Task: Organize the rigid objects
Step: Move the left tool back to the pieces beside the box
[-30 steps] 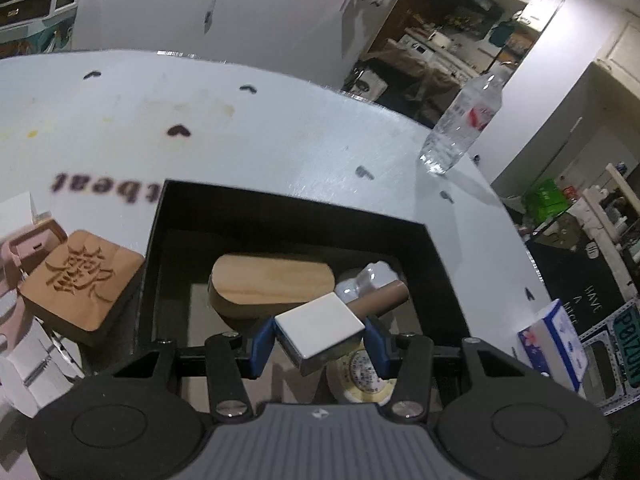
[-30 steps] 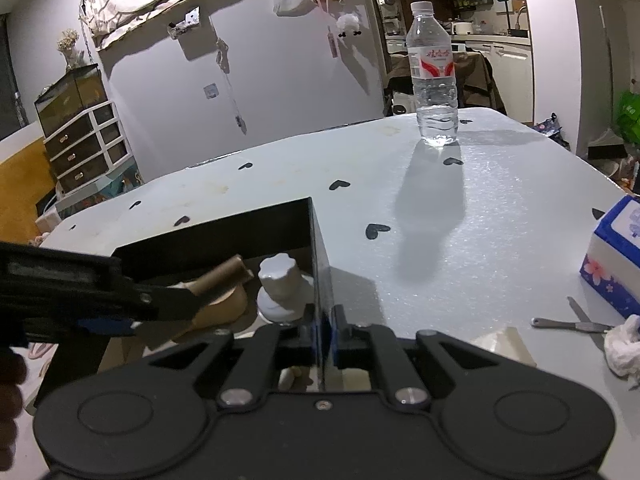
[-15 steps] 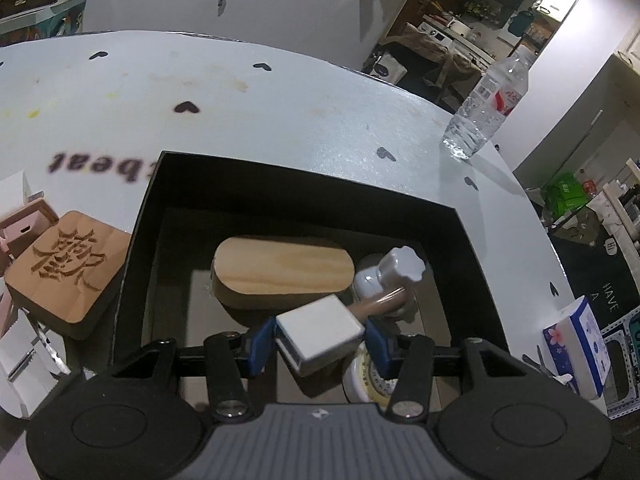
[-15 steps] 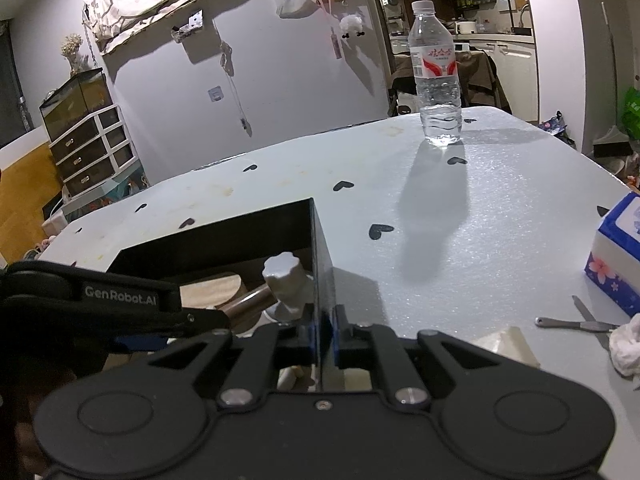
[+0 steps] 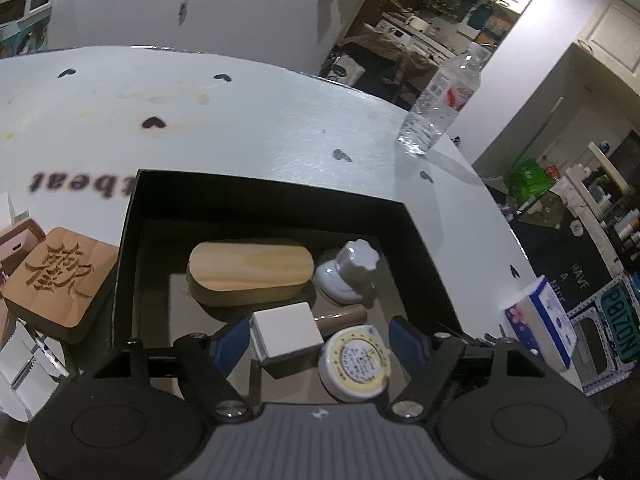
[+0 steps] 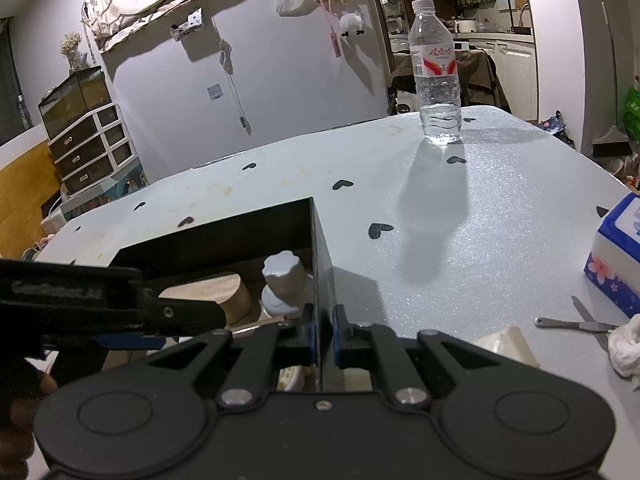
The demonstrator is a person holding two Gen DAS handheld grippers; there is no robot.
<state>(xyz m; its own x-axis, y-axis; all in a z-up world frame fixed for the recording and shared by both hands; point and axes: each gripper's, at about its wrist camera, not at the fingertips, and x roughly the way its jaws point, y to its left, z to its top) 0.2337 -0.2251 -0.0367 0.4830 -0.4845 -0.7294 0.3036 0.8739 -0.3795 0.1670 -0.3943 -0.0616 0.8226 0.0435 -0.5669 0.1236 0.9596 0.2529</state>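
A black box point(image 5: 256, 196) sits on the pale table. In it lie an oval wooden block point(image 5: 248, 270), a white knobbed piece point(image 5: 348, 276), a brown cylinder point(image 5: 344, 316), a round yellow-labelled tin point(image 5: 354, 362) and a white square block point(image 5: 286, 330). My left gripper point(image 5: 320, 338) is open over the box, its blue pads either side of the white block and tin, touching neither as far as I see. My right gripper point(image 6: 322, 330) is shut on the box's right wall point(image 6: 320, 264).
A carved wooden square point(image 5: 60, 276) and a pink item point(image 5: 16, 240) lie left of the box. A water bottle point(image 6: 436, 76) stands far back. A blue tissue pack point(image 6: 618, 248), small scissors point(image 6: 580, 324) and crumpled paper point(image 6: 626, 350) lie right.
My left gripper has opened and let go of the white square block, which now lies in the box beside the tin. My right gripper stays shut on the wall.
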